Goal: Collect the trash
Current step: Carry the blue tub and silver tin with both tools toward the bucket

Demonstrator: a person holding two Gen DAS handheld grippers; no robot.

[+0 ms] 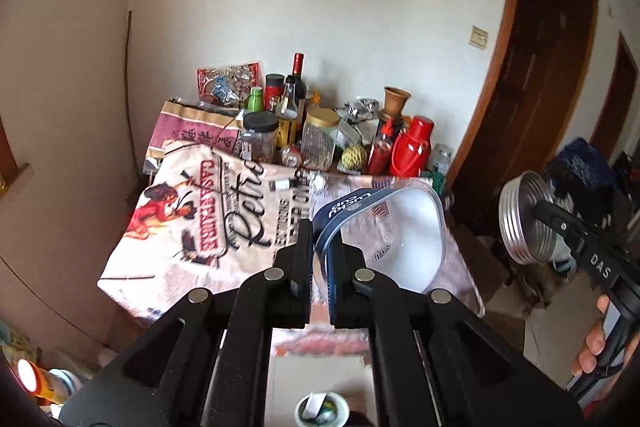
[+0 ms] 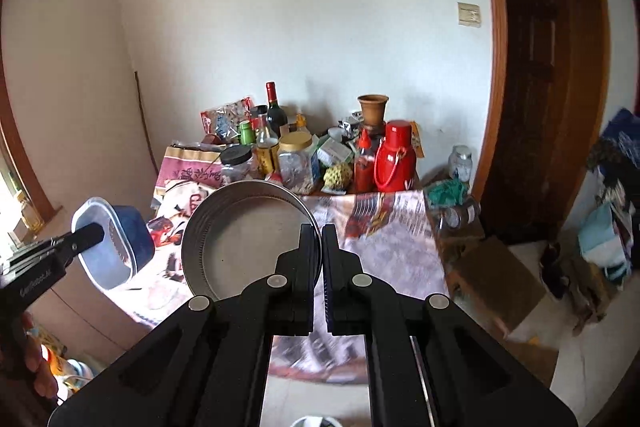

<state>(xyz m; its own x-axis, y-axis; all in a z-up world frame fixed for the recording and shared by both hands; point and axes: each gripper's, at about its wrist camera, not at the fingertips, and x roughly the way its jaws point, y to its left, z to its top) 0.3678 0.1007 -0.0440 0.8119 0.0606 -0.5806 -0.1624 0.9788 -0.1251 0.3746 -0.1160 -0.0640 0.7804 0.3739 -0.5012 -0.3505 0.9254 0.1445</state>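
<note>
My left gripper [image 1: 322,239] is shut on the rim of a clear plastic cup with a blue "Lucky cup" band [image 1: 392,231] and holds it in the air in front of the table. The cup also shows in the right wrist view [image 2: 116,239], with the left gripper [image 2: 86,233] at the far left. My right gripper [image 2: 321,235] is shut on the rim of a round silver metal lid [image 2: 248,239], also held in the air. The lid shows at the right of the left wrist view [image 1: 528,223].
A table with a printed cloth [image 1: 192,223] stands against the wall. Its back is crowded with jars, bottles [image 1: 298,83], a red thermos [image 2: 394,159] and a clay pot [image 2: 372,109]. A brown door [image 2: 552,67] is at right, cardboard boxes [image 2: 496,279] on the floor. A white cup [image 1: 320,409] lies below.
</note>
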